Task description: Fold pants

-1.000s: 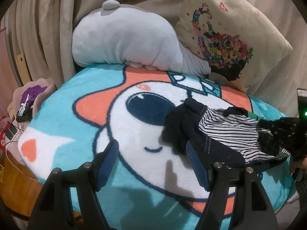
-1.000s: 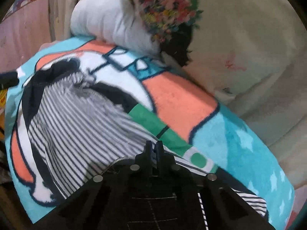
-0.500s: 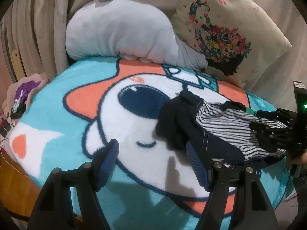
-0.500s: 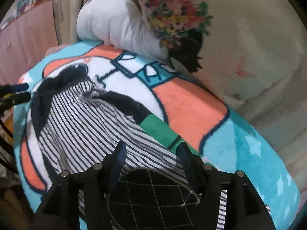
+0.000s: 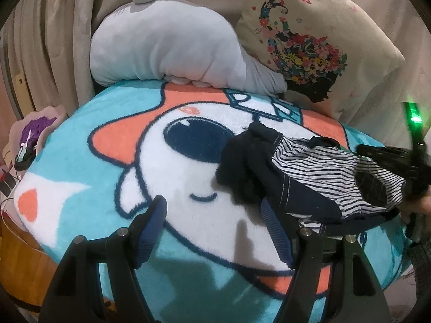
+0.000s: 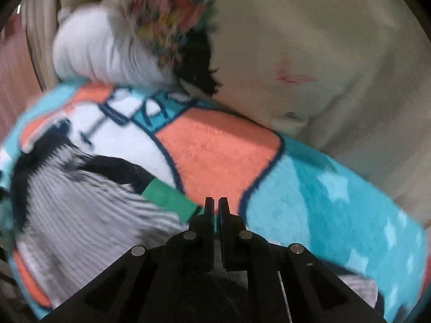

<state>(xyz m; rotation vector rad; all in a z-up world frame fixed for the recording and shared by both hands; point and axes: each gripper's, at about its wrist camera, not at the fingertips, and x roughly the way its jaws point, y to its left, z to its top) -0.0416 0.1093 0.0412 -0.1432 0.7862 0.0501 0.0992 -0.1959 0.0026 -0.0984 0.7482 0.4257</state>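
The pants [image 5: 309, 167], navy with a black-and-white striped part, lie crumpled on the right half of a cartoon fleece blanket [image 5: 80, 188]. In the right wrist view the pants [image 6: 80, 215] are blurred at lower left. My left gripper [image 5: 212, 204] hangs open above the blanket. Its right fingertip [image 5: 265, 207] is beside the navy edge of the pants, with nothing between the fingers. My right gripper [image 6: 215, 202] is shut, and no cloth shows between its tips. Dark cloth lies under its base. In the left wrist view the right gripper [image 5: 377, 152] sits over the striped end of the pants.
A grey plush cushion [image 5: 167, 48] and a flower-print pillow [image 5: 309, 40] lean against beige drapery behind the blanket. A purple item on a small stand [image 5: 35, 132] is at far left. A person's hand [image 5: 420, 204] shows at the right edge.
The right gripper opened over the dark mesh cloth, then shut again and rolled, sliding right over the blanket. The left gripper kept still and open.
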